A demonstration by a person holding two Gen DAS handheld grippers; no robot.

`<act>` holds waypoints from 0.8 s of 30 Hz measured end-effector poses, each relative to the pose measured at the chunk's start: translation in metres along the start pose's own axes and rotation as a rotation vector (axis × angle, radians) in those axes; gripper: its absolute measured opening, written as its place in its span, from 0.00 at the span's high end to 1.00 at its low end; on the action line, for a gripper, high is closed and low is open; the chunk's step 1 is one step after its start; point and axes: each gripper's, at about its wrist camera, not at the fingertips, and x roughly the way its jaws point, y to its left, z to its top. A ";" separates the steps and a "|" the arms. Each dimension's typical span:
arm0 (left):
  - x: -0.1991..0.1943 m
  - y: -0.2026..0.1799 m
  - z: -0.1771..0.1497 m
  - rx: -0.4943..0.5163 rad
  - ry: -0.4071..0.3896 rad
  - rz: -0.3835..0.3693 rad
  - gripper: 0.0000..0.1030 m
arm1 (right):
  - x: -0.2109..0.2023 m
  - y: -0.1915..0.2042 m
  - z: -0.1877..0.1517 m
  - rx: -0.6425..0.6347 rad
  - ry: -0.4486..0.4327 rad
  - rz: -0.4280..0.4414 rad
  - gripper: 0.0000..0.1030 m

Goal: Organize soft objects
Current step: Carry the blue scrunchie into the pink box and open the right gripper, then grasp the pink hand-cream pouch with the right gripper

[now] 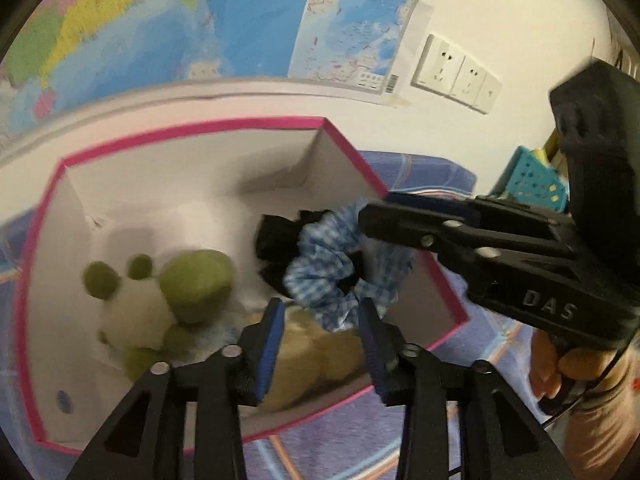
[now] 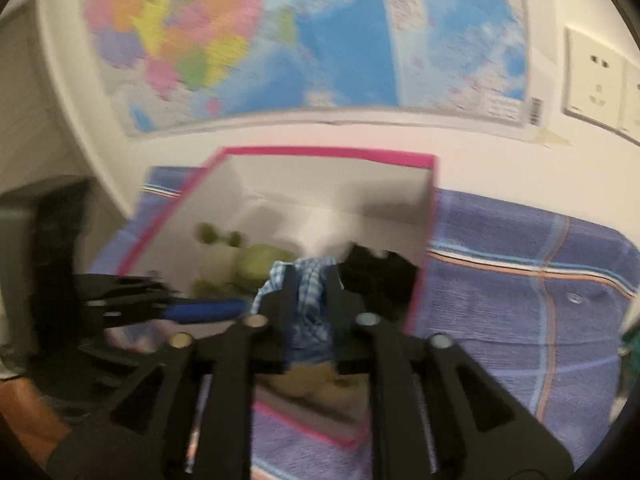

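A white box with a pink rim [image 1: 344,148] stands open on a blue striped cloth. Inside lie a green and white plush frog [image 1: 160,292], a tan plush toy [image 1: 320,360] and a black soft item [image 1: 280,240]. My right gripper [image 2: 310,292] is shut on a blue checked scrunchie [image 1: 328,276] and holds it over the box's right side; the scrunchie also shows between its fingers in the right wrist view [image 2: 308,288]. My left gripper [image 1: 322,320] is open and empty, above the box's near edge, just below the scrunchie.
A map [image 1: 200,20] and wall sockets [image 1: 456,72] are on the wall behind the box. A teal perforated basket [image 1: 528,180] stands at the far right. The blue striped cloth [image 2: 520,288] stretches to the right of the box.
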 end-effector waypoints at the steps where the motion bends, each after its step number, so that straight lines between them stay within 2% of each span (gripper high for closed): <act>1: -0.003 0.000 -0.002 0.016 -0.011 0.026 0.54 | 0.005 -0.002 0.000 0.007 0.013 -0.040 0.52; 3: -0.014 0.004 -0.007 0.023 -0.032 0.032 0.54 | 0.008 -0.006 -0.002 0.026 0.015 -0.075 0.52; 6: -0.034 0.016 -0.018 0.017 -0.059 0.020 0.54 | -0.001 -0.005 -0.008 0.030 -0.013 -0.057 0.52; 12: -0.075 0.039 -0.054 -0.003 -0.095 0.013 0.54 | -0.038 0.019 -0.030 -0.020 -0.045 0.100 0.52; 18: -0.089 0.066 -0.101 -0.053 -0.041 0.071 0.54 | -0.060 0.048 -0.064 -0.048 0.010 0.270 0.52; 24: -0.084 0.099 -0.141 -0.185 0.029 0.098 0.54 | -0.046 0.075 -0.093 -0.064 0.107 0.366 0.52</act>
